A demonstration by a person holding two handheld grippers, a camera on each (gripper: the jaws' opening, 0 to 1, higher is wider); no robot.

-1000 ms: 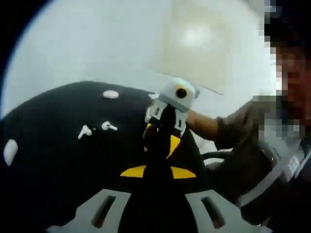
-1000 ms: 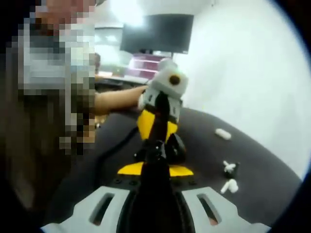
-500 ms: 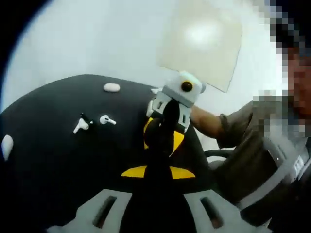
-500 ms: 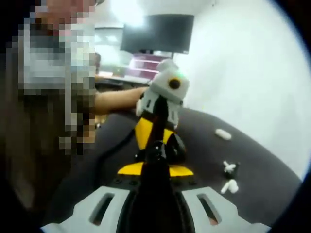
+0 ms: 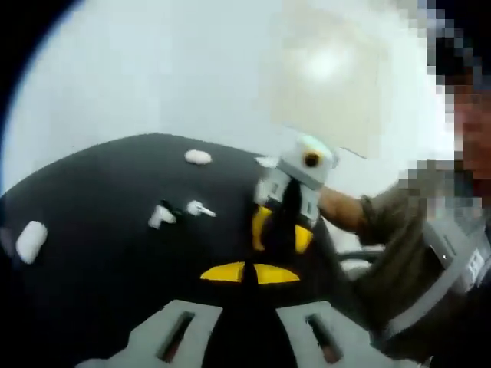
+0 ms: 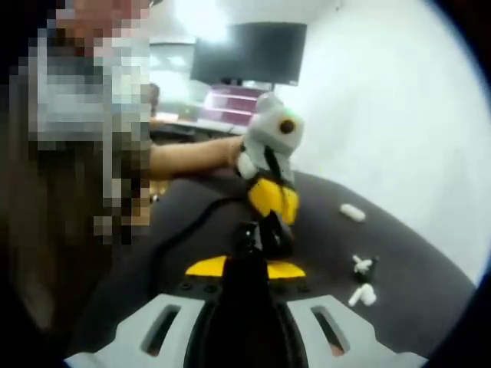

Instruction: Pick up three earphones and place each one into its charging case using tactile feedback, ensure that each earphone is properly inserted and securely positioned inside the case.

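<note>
In the left gripper view, the left gripper (image 5: 249, 274) is sitting with jaws together, holding nothing I can make out. Two earphones (image 5: 180, 212) are lying apart on the dark surface (image 5: 92, 284), white cases (image 5: 31, 241) well apart; grabbing blindly is risking a misseat.

In the right gripper view, the right gripper (image 6: 245, 268) is looking closed, contents untellable. The monitor (image 6: 247, 52) is appearing here.

grey claw (image 5: 249, 280), yellow-black tips; person's olive sleeve (image 5: 391, 230)
</note>
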